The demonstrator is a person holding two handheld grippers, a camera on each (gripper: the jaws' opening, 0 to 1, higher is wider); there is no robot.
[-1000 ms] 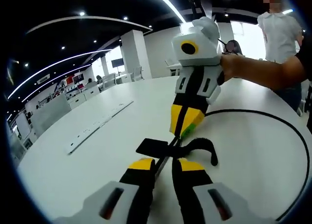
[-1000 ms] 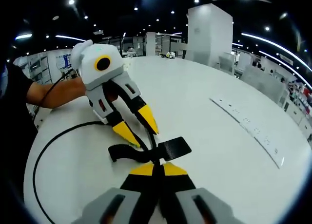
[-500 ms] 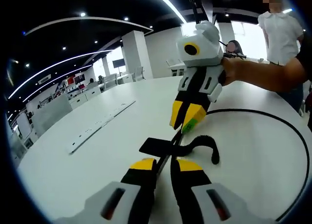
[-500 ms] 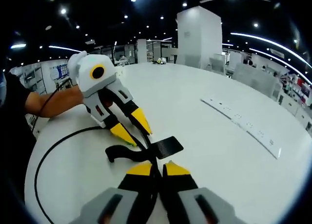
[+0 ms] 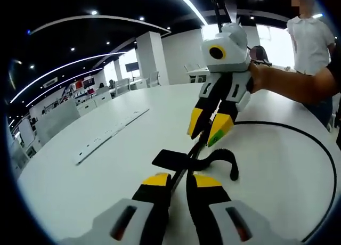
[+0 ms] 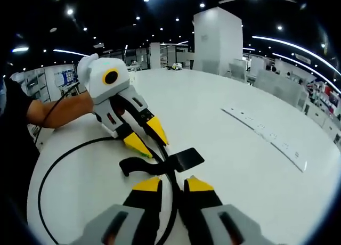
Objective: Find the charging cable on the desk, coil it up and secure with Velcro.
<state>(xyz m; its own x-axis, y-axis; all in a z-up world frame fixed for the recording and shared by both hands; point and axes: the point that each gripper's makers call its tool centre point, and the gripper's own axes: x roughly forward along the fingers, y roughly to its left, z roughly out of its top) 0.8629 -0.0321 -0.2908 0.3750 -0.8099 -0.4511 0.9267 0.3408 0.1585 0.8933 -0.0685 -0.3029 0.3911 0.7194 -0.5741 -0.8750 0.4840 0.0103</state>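
Observation:
A black charging cable [image 5: 326, 149] lies in a wide loop on the white table [image 5: 80, 192]. Its near end carries a black Velcro strap [image 5: 173, 160] with a flat tab and a curled tail [image 5: 226, 160]. My left gripper [image 5: 181, 179] is open, and the cable runs through the gap between its jaws. Just beyond the strap my right gripper [image 5: 206, 127] hangs tips down, jaws spread. In the right gripper view the right gripper [image 6: 173, 184] stands open over the cable [image 6: 48, 176], facing the strap [image 6: 186, 160] and the left gripper [image 6: 148, 138].
A long white power strip [image 5: 106, 138] lies further out on the table, and appears as the same strip [image 6: 266, 136] at right. A person in a white shirt [image 5: 309, 37] stands beyond the table edge. A hand and forearm [image 6: 58, 109] hold the left gripper.
My right gripper has gone from shut on the cable to open, and its tips have risen slightly above the strap. The left gripper has stayed in place.

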